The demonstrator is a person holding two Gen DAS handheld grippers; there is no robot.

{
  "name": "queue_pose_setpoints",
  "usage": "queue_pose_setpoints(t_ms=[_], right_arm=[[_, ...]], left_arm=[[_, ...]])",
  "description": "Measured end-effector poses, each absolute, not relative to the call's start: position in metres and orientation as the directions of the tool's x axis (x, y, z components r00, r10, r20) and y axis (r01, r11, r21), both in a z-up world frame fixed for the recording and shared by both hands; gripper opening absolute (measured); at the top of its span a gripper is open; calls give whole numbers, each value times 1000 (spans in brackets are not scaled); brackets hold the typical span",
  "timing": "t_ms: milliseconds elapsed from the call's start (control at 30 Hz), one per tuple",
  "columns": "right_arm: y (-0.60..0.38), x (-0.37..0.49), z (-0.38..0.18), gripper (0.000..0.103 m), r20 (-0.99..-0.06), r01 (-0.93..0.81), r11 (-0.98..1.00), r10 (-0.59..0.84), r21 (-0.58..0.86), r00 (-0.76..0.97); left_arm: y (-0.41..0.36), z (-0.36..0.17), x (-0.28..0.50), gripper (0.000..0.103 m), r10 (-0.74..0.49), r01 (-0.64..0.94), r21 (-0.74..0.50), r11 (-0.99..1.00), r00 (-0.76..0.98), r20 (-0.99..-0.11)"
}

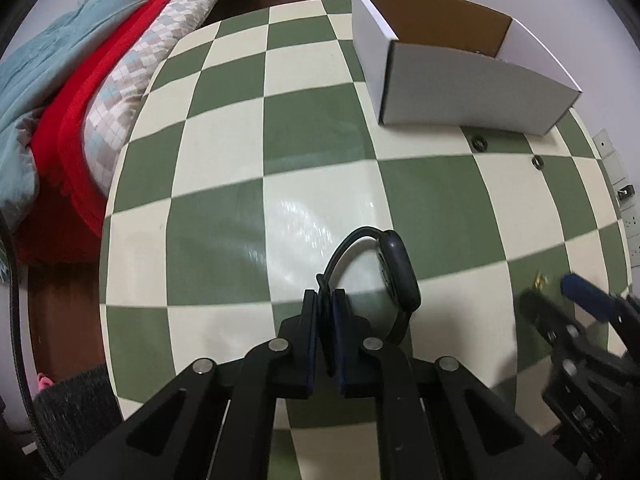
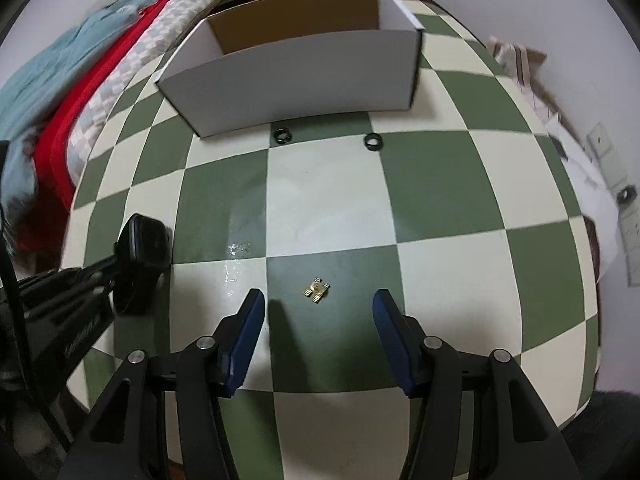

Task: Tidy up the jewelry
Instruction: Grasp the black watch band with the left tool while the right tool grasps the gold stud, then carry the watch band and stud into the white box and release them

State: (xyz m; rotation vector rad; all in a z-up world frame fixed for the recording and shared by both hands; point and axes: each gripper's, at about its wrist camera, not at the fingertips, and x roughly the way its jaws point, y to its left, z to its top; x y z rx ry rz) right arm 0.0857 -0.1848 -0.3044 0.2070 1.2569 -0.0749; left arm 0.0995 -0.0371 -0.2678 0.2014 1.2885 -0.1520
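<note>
Looking along two handheld grippers over a round table (image 1: 224, 152) covered in a green and cream checkered cloth. The left gripper (image 1: 329, 300) is clenched on the strap of a black wristwatch (image 1: 398, 270), holding it just above the table; the watch stands on edge, its face turned away and unreadable, and part of the strap is hidden between the pads and behind the gripper's body. From the right wrist view the same watch shows only as a dark, blurred block at the far left. The right gripper (image 2: 319, 308) is released, its blue-padded fingers (image 2: 250, 320) spread wide and apart from everything, with a small gold piece of jewelry (image 2: 316, 289) lying on a green square between and slightly ahead of the fingertips; it is too small to say what kind of piece it is. Farther back, two small black rings (image 2: 282, 135) (image 2: 373, 140) lie flat on the table, near each other and just in front of a white cardboard box (image 2: 296, 76) with a brown inside. The box's near wall hides its floor in both views, so its contents cannot be seen. Beyond the table's left edge is a bed (image 1: 80, 80) with pale blue, red and checked bedding, partly cut off by the frame. In the left wrist view the right gripper appears at the lower right, blurred.
</note>
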Motion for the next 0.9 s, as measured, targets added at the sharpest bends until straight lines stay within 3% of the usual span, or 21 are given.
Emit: queue_pose_setpoints(t_ms=[133,200,267,900], right_arm=[[-173,88,-305,29,-949,132,991,-16,27,315],[-171,89,-305,13,-948,129,992,-28,13,317],[-172,89,-305,9,-947,130,991,-33,9,320],[-190,74,-279,5,-913,157,986,-5,65,407]], left_arm=[[-41,-267,96,5,4,228,70,971,276,-961],[-41,-269,100,5,3,226,68,972,275,-961],[-40,-270,101,5,3,224,67,972,276,-961],[-47,-235,99,4,-16,243,73,967,345,-939]])
